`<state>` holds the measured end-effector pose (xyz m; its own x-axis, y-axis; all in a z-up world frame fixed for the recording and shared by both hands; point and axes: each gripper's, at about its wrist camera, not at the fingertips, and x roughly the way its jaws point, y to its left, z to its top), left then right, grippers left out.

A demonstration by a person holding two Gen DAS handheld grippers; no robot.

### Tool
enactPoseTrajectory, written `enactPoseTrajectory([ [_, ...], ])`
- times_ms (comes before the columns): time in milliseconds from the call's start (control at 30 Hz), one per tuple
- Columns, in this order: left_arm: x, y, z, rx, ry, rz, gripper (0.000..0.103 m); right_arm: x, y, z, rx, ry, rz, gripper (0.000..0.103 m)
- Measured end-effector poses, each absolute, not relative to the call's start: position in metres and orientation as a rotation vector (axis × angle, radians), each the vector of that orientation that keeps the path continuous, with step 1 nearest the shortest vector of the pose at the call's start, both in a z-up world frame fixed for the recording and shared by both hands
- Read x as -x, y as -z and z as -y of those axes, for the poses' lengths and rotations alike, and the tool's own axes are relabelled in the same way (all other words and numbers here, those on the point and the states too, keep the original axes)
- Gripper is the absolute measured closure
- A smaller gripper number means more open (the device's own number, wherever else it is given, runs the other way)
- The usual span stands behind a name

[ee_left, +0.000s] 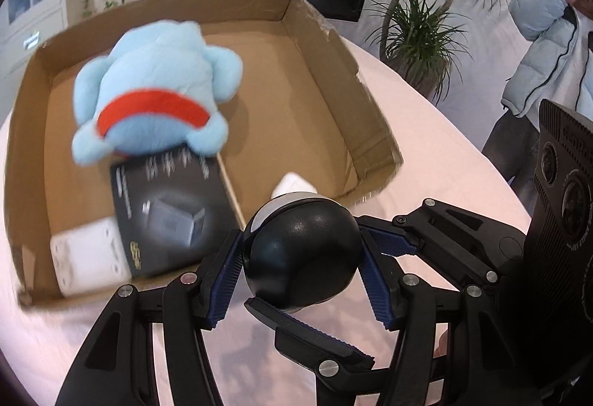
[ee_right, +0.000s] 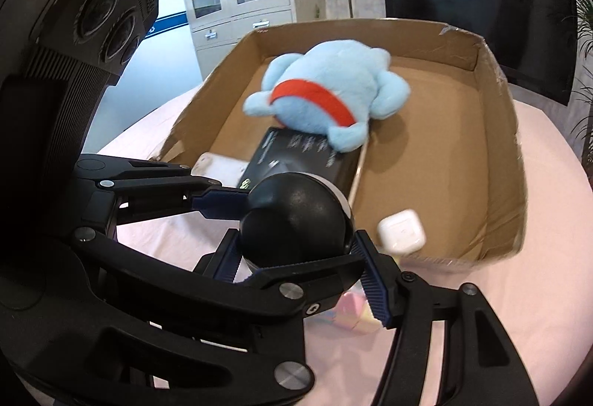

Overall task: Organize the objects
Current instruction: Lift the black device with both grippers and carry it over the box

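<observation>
Both grippers are clamped on one thing: a glossy black round ball-shaped object with a white band [ee_left: 302, 254], held from two sides at once. The left gripper [ee_left: 302, 259] has its blue ribbed pads pressed on the ball's left and right flanks; the right gripper [ee_right: 296, 243] is squeezing it crosswise, one finger running under the ball in the left view. Neither is free, both are closed on the ball.

Step in hand, by my read: a two-handed carry of the ball toward the box, mid-air just at the box's near rim, not yet over the floor of it. Both grippers are angled downward and forward, wrists close together.

Under the ball, on the pink cloth-covered bench [ee_right: 519, 313], a pastel block toy [ee_right: 355, 315] is partly hidden.

Just past it is the shallow brown cardboard box [ee_left: 370, 102], open-topped. Inside, near to far: a small white rounded charger-like case [ee_right: 402, 232] at the near wall, a white flat plastic piece [ee_left: 87, 258], a black printed product carton [ee_left: 166, 213] beside it, and a light-blue plush toy with a red band [ee_left: 155, 91] resting partly on the carton.

Next move likely needs both hands to travel together over the near wall, lower into the empty right half, then release together so the ball doesn't roll.

Far back: a dark monitor, plants, and a person in a pale puffer jacket [ee_left: 548, 46].
</observation>
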<state>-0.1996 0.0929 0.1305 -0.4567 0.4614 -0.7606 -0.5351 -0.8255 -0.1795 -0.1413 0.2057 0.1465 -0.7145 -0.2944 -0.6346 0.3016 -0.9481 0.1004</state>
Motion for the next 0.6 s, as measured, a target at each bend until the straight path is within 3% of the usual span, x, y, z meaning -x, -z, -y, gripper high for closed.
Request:
enactPoseTrajectory([
  [600, 0.28, -0.13, -0.143, 1.091, -2.207, -0.11, 0.044, 0.198, -0.152, -0.262, -0.924, 2.758, 0.024, 0.044],
])
